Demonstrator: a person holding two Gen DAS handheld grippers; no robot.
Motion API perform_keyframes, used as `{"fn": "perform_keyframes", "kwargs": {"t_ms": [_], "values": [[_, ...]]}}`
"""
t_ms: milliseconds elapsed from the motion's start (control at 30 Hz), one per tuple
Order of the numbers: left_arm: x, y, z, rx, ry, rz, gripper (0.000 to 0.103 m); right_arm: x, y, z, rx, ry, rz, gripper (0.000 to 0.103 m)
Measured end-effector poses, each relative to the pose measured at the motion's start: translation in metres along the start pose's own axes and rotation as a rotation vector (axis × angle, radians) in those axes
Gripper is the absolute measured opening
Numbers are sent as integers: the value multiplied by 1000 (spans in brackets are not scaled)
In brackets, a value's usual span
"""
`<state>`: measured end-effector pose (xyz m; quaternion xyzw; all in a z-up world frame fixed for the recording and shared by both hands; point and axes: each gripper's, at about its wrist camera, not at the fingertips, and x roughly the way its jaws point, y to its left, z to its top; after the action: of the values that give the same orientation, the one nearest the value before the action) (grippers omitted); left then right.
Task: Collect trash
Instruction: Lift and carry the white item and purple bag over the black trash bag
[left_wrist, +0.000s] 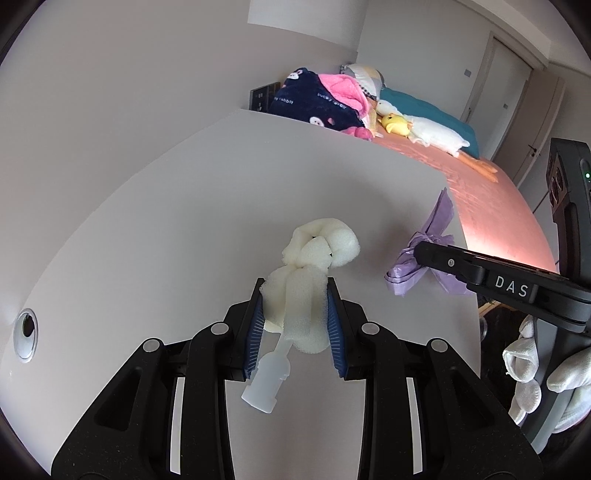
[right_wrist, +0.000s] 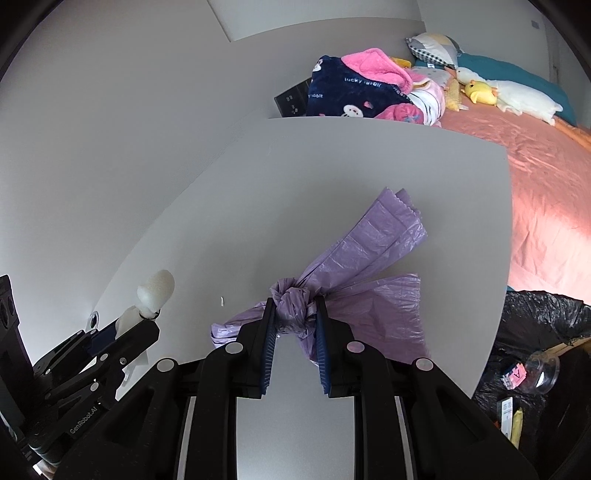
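Observation:
My left gripper is shut on a crumpled wad of white foam above the grey table; the foam also shows in the right wrist view. A small translucent plastic bottle lies on the table under the left jaws. My right gripper is shut on the knot of a purple plastic bag, whose loose ends spread over the table. In the left wrist view the bag hangs from the right gripper near the table's right edge.
A trash bin lined with a black bag stands below the table's right edge, holding a clear cup and wrappers. A bed with an orange sheet, blankets and plush toys lies beyond. A cable hole sits at the table's left.

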<state>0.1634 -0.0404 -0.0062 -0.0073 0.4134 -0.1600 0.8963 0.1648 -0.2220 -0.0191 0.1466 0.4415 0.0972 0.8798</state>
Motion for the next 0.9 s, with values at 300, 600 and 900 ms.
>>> {"fn": "perform_keyframes", "kwargs": {"t_ms": [300,600,900], "values": [[-11,-37,-11,35,1,-32,30,-39,-16,-15,12,-50,3,21],[-23,-66,-25,62,3,-61,30,-70,-32,-37,32,-74,-3,21],[-34,-94,-37,83,-2,-93,30,-97,-46,-56,33,-103,-30,21]]}}
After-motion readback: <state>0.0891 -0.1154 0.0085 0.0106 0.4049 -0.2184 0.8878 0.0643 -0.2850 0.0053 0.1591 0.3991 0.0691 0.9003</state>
